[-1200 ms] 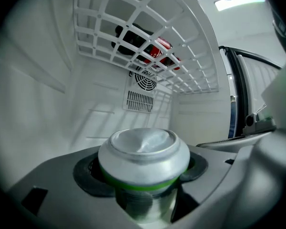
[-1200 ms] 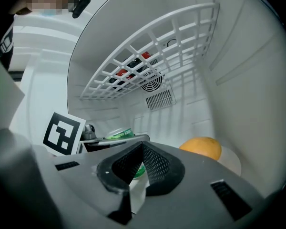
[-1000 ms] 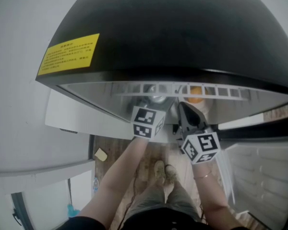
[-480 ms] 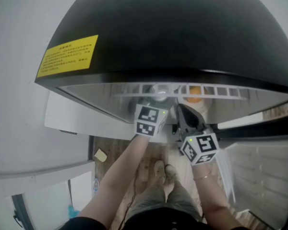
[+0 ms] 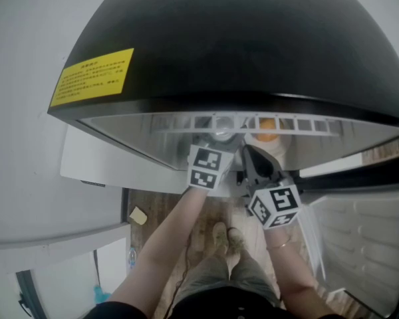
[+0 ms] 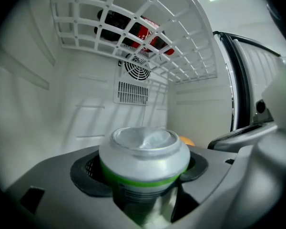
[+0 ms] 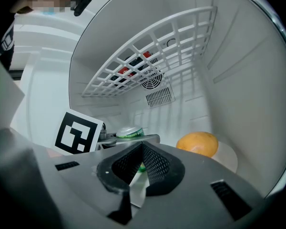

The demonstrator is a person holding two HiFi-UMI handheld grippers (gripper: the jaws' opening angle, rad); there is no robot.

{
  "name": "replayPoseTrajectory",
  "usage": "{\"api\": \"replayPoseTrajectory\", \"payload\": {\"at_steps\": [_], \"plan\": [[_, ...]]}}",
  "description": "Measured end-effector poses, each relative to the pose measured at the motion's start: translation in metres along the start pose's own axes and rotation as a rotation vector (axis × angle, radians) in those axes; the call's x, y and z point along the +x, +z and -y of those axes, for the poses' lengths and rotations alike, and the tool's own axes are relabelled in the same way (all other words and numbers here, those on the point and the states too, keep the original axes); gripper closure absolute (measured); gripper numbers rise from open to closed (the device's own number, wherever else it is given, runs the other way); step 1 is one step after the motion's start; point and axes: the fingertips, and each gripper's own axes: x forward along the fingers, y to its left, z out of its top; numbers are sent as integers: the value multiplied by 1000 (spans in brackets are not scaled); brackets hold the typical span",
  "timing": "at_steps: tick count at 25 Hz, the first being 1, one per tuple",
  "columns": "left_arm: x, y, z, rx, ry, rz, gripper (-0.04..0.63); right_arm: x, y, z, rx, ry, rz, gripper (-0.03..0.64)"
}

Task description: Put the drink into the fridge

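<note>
The drink is a silver can with a green band. My left gripper is shut on it, holding it upright inside the open fridge, below the white wire shelf. In the head view the left gripper reaches under the fridge's top edge, with the can top just showing. The right gripper view shows the can to the left of an orange. My right gripper sits beside the left one at the fridge opening; its jaws are shut with nothing between them.
The orange rests on a white plate at the fridge's right. Red cans lie on the wire shelf above. A fan grille is on the back wall. The open fridge door stands at the right.
Both grippers have edged slightly deeper into the fridge, the left one carrying the can with it.
</note>
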Motion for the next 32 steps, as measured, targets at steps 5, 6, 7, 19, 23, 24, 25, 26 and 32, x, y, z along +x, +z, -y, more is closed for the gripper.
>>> {"api": "replayPoseTrajectory", "payload": {"at_steps": [5, 6, 7, 19, 23, 24, 25, 26, 32], "plan": [[0, -3, -2, -40, 25, -26, 242, 0, -2, -1, -5, 8, -10, 609], [0, -3, -3, -46, 29, -32, 241, -1, -2, -1, -7, 8, -12, 609], [-1, -3, -3, -51, 32, -35, 237, -1, -2, -1, -8, 9, -14, 609], [-20, 11, -3, -77, 39, 0, 212, -14, 11, -11, -37, 31, -9, 609], [-30, 22, 2, -57, 51, 13, 212, -20, 18, -14, -56, 33, -4, 609], [-33, 24, 2, -52, 54, 14, 212, -22, 20, -15, -59, 34, -1, 609], [-36, 27, 3, -50, 57, 16, 212, -23, 23, -17, -63, 36, 2, 609], [-40, 29, 3, -48, 60, 19, 212, -25, 25, -19, -66, 39, 5, 609], [-65, 43, 12, -42, 80, 59, 213, -43, 41, -31, -91, 59, 21, 609]]}}
